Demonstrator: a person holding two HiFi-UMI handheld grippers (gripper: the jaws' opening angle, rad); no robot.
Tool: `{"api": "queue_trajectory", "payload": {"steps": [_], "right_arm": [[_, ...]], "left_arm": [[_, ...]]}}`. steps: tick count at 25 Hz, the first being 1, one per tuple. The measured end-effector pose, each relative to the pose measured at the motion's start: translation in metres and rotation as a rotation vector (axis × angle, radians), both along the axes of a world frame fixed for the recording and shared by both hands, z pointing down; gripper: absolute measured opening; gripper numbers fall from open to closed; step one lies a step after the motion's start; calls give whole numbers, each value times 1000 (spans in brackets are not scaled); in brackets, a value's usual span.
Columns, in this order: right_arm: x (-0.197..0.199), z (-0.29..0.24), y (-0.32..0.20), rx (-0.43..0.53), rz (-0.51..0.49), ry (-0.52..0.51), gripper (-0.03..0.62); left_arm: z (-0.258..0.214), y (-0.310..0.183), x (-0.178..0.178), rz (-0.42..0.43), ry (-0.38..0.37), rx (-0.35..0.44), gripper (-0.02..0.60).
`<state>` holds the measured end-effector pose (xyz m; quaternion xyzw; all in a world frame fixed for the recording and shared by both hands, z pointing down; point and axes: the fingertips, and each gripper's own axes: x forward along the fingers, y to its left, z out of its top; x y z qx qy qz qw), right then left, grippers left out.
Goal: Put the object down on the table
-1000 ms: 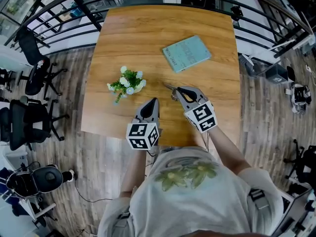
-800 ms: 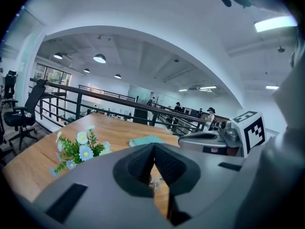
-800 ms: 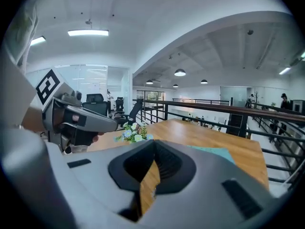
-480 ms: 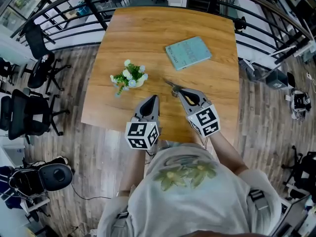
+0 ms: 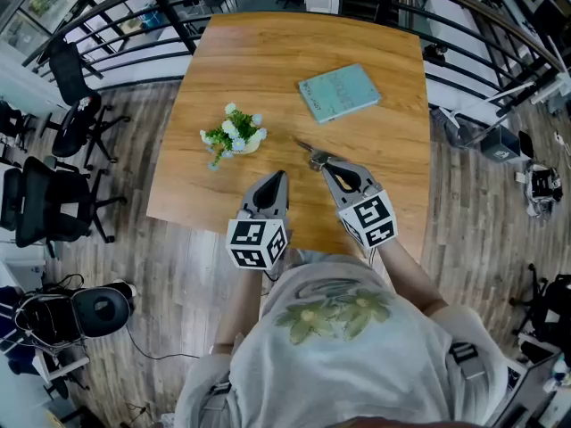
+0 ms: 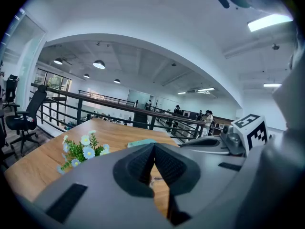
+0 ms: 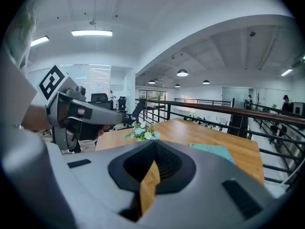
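Note:
A small metal object lies on the wooden table, just beyond the tip of my right gripper. That gripper is shut, and in the right gripper view nothing shows between its jaws. I cannot tell whether its tip touches the object. My left gripper hovers over the table's near edge, also shut and empty. Through the gap below its jaws a bit of the metal object shows on the wood.
A small pot of white and blue flowers stands left of the grippers. A teal book lies at the back right. Black railings ring the table, and office chairs stand on the floor to the left.
The right gripper has drawn back slightly toward the near edge. The metal object stays on the table and the left gripper has hardly moved.

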<state>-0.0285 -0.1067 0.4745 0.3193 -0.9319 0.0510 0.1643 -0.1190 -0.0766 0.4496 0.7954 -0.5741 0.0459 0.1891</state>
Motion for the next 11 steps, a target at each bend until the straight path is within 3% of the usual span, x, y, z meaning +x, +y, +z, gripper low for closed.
{"api": "queue_trajectory", "payload": {"steps": [11], "right_arm": [[-1,3,-2,2,-3,12,8]], "left_arm": [[2,-1,-1,-1,2,-3,14]]}}
